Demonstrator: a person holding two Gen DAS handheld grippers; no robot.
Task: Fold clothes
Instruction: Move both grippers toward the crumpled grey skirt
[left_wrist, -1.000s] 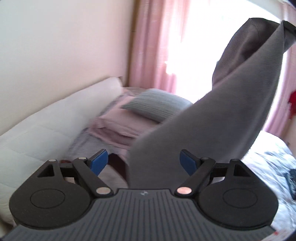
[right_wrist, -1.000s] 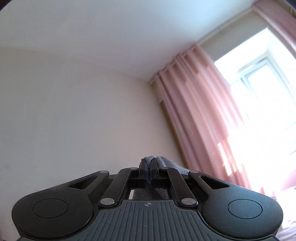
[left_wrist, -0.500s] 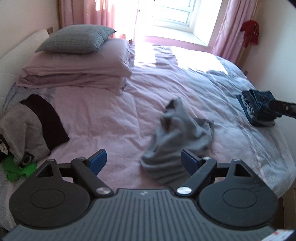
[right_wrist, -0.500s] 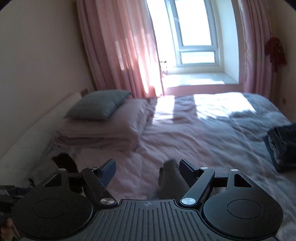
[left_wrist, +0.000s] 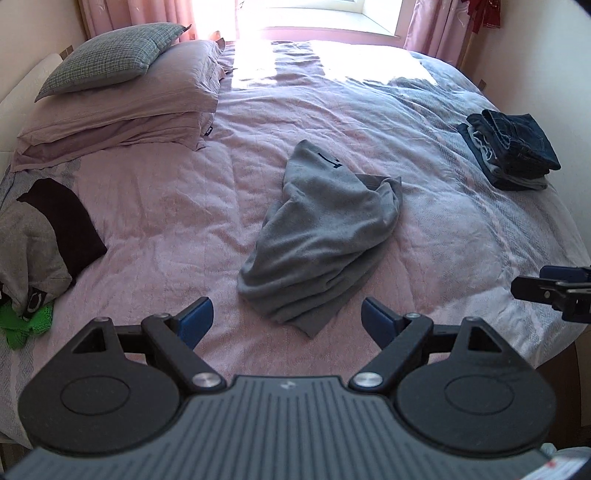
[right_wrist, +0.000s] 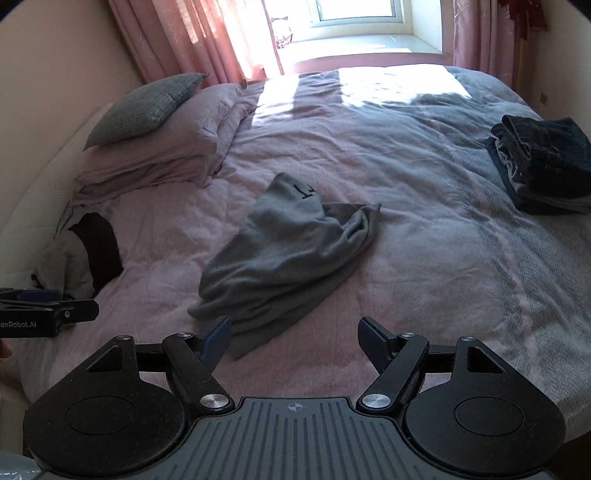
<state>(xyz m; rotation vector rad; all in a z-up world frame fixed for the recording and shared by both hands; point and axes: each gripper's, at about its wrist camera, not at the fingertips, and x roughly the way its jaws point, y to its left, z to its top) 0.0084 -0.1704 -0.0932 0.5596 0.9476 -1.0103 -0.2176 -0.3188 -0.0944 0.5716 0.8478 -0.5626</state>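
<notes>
A grey garment (left_wrist: 317, 236) (right_wrist: 284, 254) lies crumpled in the middle of the pink bed cover, with a small dark mark near its far end. My left gripper (left_wrist: 286, 321) hovers open just short of the garment's near edge, nothing between its blue pads. My right gripper (right_wrist: 295, 338) is open too, above the same near edge, holding nothing. In the left wrist view the right gripper's tip (left_wrist: 554, 288) shows at the right edge; in the right wrist view the left gripper (right_wrist: 44, 312) shows at the left edge.
Folded dark jeans (left_wrist: 513, 147) (right_wrist: 543, 162) are stacked at the bed's right side. A heap of grey, black and green clothes (left_wrist: 40, 240) lies at the left. Pillows (left_wrist: 118, 85) are piled at the head, under the window with pink curtains (right_wrist: 192, 37).
A second ago my right gripper held the grey garment up in the air, shut on it. It let go, the garment dropped onto the bed, and both cameras tilted down toward it.
</notes>
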